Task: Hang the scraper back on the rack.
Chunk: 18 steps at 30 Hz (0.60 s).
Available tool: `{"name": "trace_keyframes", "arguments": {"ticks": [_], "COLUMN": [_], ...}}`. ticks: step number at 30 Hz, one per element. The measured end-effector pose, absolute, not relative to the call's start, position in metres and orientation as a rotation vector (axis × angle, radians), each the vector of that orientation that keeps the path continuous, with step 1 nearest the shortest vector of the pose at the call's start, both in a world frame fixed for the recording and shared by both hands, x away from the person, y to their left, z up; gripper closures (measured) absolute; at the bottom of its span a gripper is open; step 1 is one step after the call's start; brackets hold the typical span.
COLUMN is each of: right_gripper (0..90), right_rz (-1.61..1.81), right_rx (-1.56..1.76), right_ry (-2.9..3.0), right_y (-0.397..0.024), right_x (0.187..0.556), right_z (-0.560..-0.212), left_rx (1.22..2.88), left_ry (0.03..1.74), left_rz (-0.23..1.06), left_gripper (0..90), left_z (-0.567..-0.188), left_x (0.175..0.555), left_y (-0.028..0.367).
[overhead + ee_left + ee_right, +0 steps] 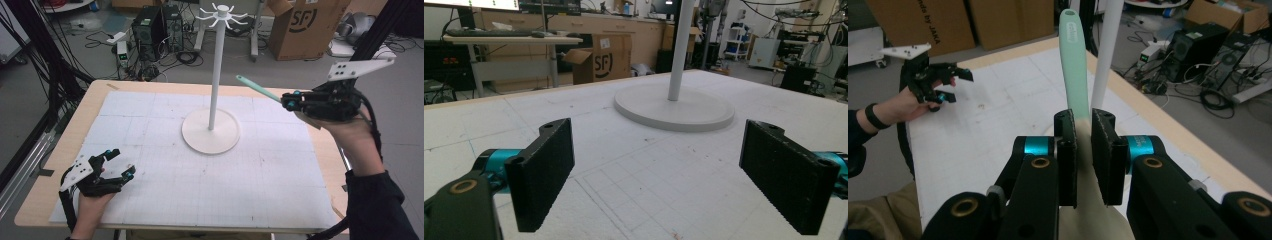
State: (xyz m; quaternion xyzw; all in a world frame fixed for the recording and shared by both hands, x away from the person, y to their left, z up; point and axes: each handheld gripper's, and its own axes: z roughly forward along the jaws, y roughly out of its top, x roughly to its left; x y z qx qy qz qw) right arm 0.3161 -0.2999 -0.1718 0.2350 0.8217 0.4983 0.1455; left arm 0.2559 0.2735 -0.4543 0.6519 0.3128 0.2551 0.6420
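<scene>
At the left of the high view, the left gripper [116, 165] rested low on the white gridded mat [165, 200] near the counter's [55, 150] front corner, its jaws spread wide with nothing between them. In the left gripper view the two black pads [544, 170] stood far apart, and beyond the gap between them lay the round base [674, 111] of the white stand [215, 80].

That stand rose upright from the middle of the mat, its pole ending in a ring of short hooks [221, 15].

To the right, the right gripper [289, 102] was held up above the counter's right edge, jaws pinching a spatula [257, 88]. The tool's pale mint handle ran straight out ahead of the jaws, its long axis in line with them, pointing left and slightly upward toward the stand's pole. In the right gripper view the handle [1074, 60] rose from between the two pads just beside the pole, while a cream-coloured, wider part, probably the blade [1088, 200], trailed back behind the jaws toward the camera. The handle's tip stopped short of the pole.
</scene>
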Motion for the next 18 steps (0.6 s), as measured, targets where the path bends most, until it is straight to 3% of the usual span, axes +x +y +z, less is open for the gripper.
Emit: {"name": "trace_keyframes", "arguments": {"ticks": [8,18], "right_gripper": [82.0,82.0], "right_rz": [1.439,1.433], "right_rx": [0.681,0.700], "right_ry": [2.301,2.237], "right_y": [-0.308,-0.307], "right_x": [0.324,0.336], "right_z": [-0.128,-0.100], "left_rx": [1.483,1.484], "left_ry": [0.714,0.710], "left_rz": [0.581,0.579], "left_gripper": [15.0,15.0], "left_z": [-0.454,-0.454], "left_x": [0.256,0.256], "left_y": [0.273,0.273]}}
